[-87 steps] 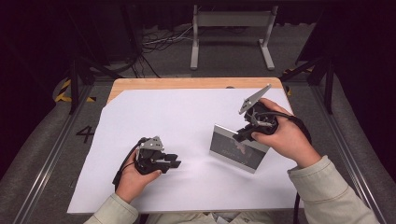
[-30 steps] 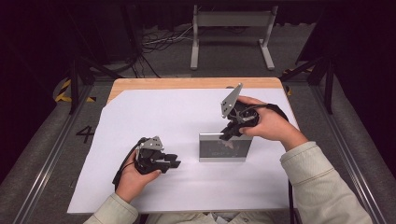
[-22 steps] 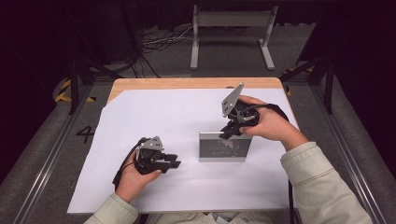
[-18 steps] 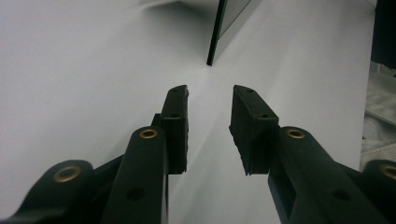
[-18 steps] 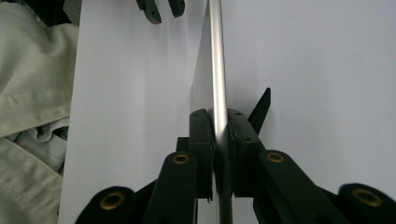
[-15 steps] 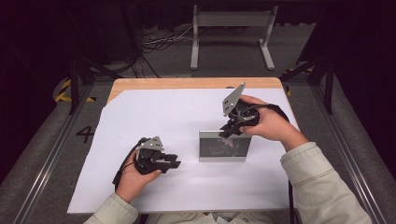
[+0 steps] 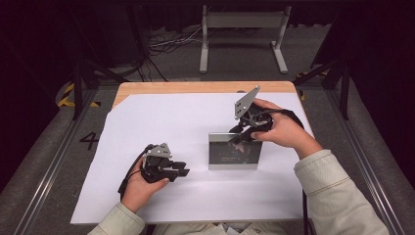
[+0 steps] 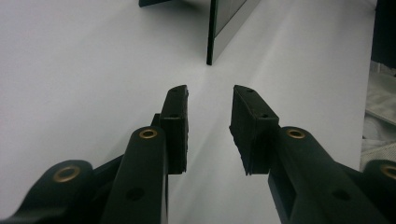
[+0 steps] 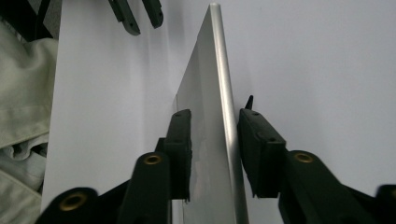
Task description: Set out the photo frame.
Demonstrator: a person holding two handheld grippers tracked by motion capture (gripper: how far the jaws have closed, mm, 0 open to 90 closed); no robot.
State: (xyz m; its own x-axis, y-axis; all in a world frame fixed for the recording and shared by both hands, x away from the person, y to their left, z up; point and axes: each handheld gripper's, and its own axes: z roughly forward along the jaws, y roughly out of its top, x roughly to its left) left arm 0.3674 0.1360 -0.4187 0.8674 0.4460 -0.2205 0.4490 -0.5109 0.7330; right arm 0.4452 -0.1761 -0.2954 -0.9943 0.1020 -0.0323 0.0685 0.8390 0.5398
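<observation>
A silver-framed panel (image 7: 233, 152) with a dark glossy face stands upright on the white sheet (image 7: 171, 117), right of the middle. My right gripper (image 7: 241, 137) reaches over its top edge. In the right gripper view the thin silver panel (image 9: 212, 70) runs between the jaws, and my right gripper (image 9: 215, 116) has just been opening, its pads clear of the panel. My left gripper (image 7: 182, 170) rests on the sheet to the left, open and holding nothing. The left gripper view looks past my left gripper (image 8: 210, 93) at the panel's edge (image 8: 224, 28).
The white sheet covers a wooden tabletop whose bare strip (image 7: 195, 87) shows at the back. Beyond the table a grey metal stand (image 7: 242, 29) and cables (image 7: 166, 44) lie on the dark floor. The left gripper's jaws (image 9: 135, 14) appear far off in the right gripper view.
The right hand brought the tilted panel left and set it upright facing the person. Since then its jaws have opened off the top edge. The left hand has stayed still.
</observation>
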